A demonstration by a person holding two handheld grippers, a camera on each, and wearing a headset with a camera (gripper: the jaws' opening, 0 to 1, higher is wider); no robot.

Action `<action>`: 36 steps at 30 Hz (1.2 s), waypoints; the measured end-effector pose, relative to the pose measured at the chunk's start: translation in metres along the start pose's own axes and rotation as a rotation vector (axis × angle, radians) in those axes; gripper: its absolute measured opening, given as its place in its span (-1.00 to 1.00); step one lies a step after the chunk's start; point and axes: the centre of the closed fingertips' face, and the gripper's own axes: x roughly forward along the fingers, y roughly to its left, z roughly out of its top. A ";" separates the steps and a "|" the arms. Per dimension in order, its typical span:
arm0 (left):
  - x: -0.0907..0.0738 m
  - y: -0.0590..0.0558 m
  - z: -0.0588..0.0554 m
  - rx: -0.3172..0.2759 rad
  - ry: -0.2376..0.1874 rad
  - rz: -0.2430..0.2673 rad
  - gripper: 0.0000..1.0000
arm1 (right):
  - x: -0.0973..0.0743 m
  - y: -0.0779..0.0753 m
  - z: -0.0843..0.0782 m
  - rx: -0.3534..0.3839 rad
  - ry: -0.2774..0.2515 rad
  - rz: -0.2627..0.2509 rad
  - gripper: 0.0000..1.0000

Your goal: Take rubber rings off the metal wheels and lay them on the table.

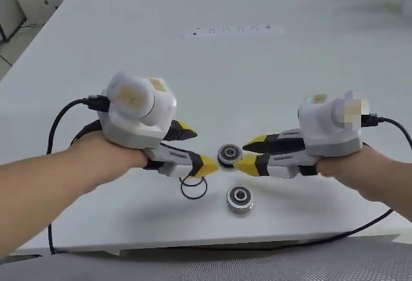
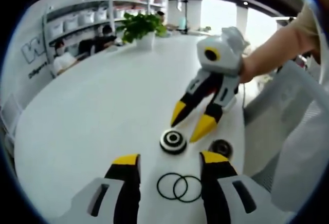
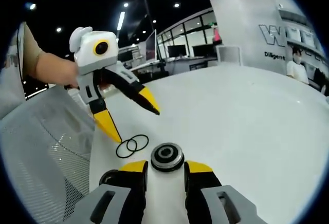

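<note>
A metal wheel (image 1: pixel 230 154) with a dark rubber ring lies flat on the white table (image 1: pixel 129 55), between the tips of both grippers. My left gripper (image 1: pixel 203 149) stands open just left of it; in the left gripper view that wheel (image 2: pixel 173 142) sits a little beyond my open left gripper (image 2: pixel 169 160). My right gripper (image 1: pixel 243 153) is open too, and the wheel (image 3: pixel 166 157) sits right at the tips of the right gripper (image 3: pixel 166 167), not clamped. A second wheel (image 1: pixel 239 198) lies nearer the front edge. Two loose black rings (image 1: pixel 193 187) rest overlapping on the table under the left gripper.
A socket strip (image 1: pixel 233 31) is set into the table further back. Black cables (image 1: pixel 55 133) trail from both grippers over the front edge. A potted plant (image 2: pixel 139 26) stands far off on the table. A mesh chair back (image 3: pixel 46 152) is beside the table.
</note>
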 end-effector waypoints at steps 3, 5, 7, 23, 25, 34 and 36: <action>0.004 0.000 0.001 0.003 -0.002 -0.004 -0.09 | 0.002 0.000 -0.001 -0.007 0.002 0.000 -0.50; 0.007 0.000 0.002 0.006 -0.002 -0.003 -0.11 | 0.003 -0.001 -0.004 -0.015 0.005 -0.001 -0.51; 0.010 0.000 0.002 0.008 0.001 -0.007 -0.13 | 0.004 -0.002 -0.005 -0.019 0.009 -0.004 -0.52; 0.030 -0.004 0.007 0.035 0.007 -0.037 -0.32 | 0.003 0.000 -0.004 -0.032 0.001 -0.023 -0.59; 0.033 -0.006 0.006 0.040 0.013 -0.040 -0.34 | 0.003 0.000 -0.004 -0.033 0.001 -0.024 -0.59; 0.039 -0.008 0.010 0.052 0.012 -0.045 -0.44 | 0.003 0.000 -0.004 -0.027 -0.004 -0.029 -0.60; 0.040 -0.009 0.010 0.057 0.015 -0.048 -0.47 | 0.002 0.000 -0.004 -0.025 -0.005 -0.029 -0.60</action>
